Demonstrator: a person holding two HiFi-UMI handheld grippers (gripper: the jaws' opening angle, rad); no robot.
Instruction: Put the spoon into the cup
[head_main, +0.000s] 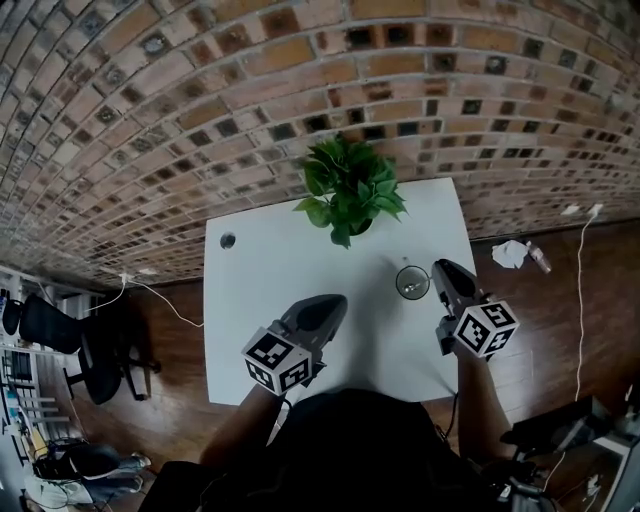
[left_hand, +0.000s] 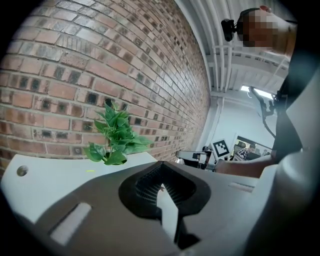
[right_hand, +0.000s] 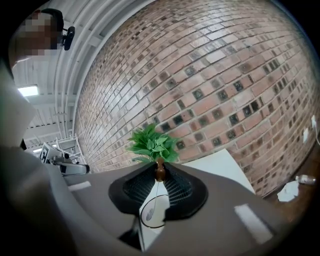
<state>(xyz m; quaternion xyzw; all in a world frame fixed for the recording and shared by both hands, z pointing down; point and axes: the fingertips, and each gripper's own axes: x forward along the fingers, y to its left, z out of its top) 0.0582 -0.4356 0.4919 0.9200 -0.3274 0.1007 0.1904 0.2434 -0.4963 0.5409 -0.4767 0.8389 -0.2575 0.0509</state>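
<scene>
My right gripper (head_main: 441, 268) is shut on the brown wooden end of a thin metal spoon (right_hand: 160, 171). The spoon hangs straight down, and its bowl (right_hand: 150, 215) sits inside the rim of a clear glass cup (right_hand: 141, 220). In the head view that cup (head_main: 412, 282) stands on the white table (head_main: 270, 260), right beside the right gripper's tip. My left gripper (head_main: 337, 299) hovers over the table's near middle, left of the cup. Its jaws meet at the tips with nothing between them (left_hand: 161, 169).
A green potted plant (head_main: 350, 190) stands at the table's far edge against the brick wall, just behind the cup. A cable hole (head_main: 228, 240) is at the table's far left. Crumpled paper (head_main: 510, 253) lies on the wooden floor to the right, and an office chair (head_main: 90, 350) stands to the left.
</scene>
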